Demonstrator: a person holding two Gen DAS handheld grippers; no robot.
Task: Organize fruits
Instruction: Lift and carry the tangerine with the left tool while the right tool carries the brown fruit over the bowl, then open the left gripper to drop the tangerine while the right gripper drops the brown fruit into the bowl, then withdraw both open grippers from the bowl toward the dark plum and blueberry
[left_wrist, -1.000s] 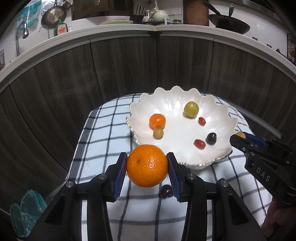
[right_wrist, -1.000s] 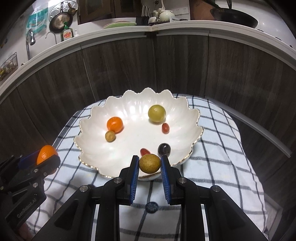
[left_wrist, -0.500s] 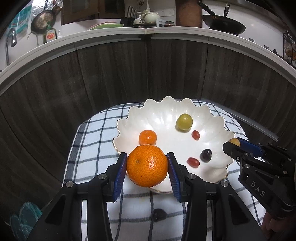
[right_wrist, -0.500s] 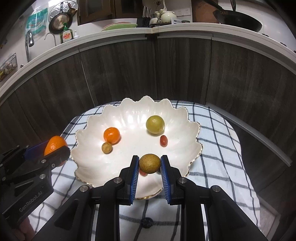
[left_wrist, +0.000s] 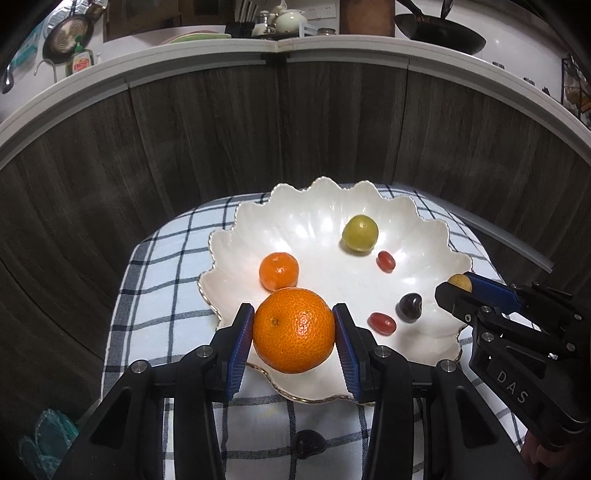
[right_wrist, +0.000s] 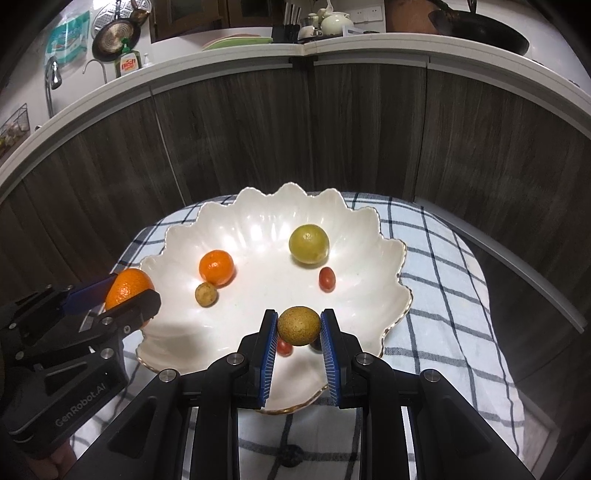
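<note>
Left wrist view: the left tongs (left_wrist: 294, 341) are clamped on a large orange (left_wrist: 293, 329), its sides pressed against both blue pads (left_wrist: 239, 345), held over the near-left rim of a white scalloped bowl (left_wrist: 243, 221). Inside the bowl lie a small mandarin (left_wrist: 278, 270) just beyond the held orange, a green-yellow round fruit (left_wrist: 359, 233) toward the far right, a red grape tomato (left_wrist: 386, 261) near it, a dark grape (left_wrist: 409, 307) and a second red tomato (left_wrist: 382, 322) toward the near right. The bowl sits on a blue-and-white checked cloth (left_wrist: 166, 280), and another dark grape (left_wrist: 308, 443) lies on the cloth near the camera, outside the bowl. The right tongs (left_wrist: 461, 291) come in from the right edge, over the bowl's right rim.

Right wrist view: the right tongs (right_wrist: 298, 328) grip a small brownish-yellow round fruit (right_wrist: 298, 325) between their pads, held over the near part of the bowl (right_wrist: 391, 251). A smaller brownish fruit (right_wrist: 206, 294) rests touching or just beside the mandarin (right_wrist: 217, 267). The left tongs (right_wrist: 129, 295) with the orange (right_wrist: 127, 288) show at the left, at the bowl's left rim. Dark wood cabinet fronts (right_wrist: 369, 122) stand behind.
</note>
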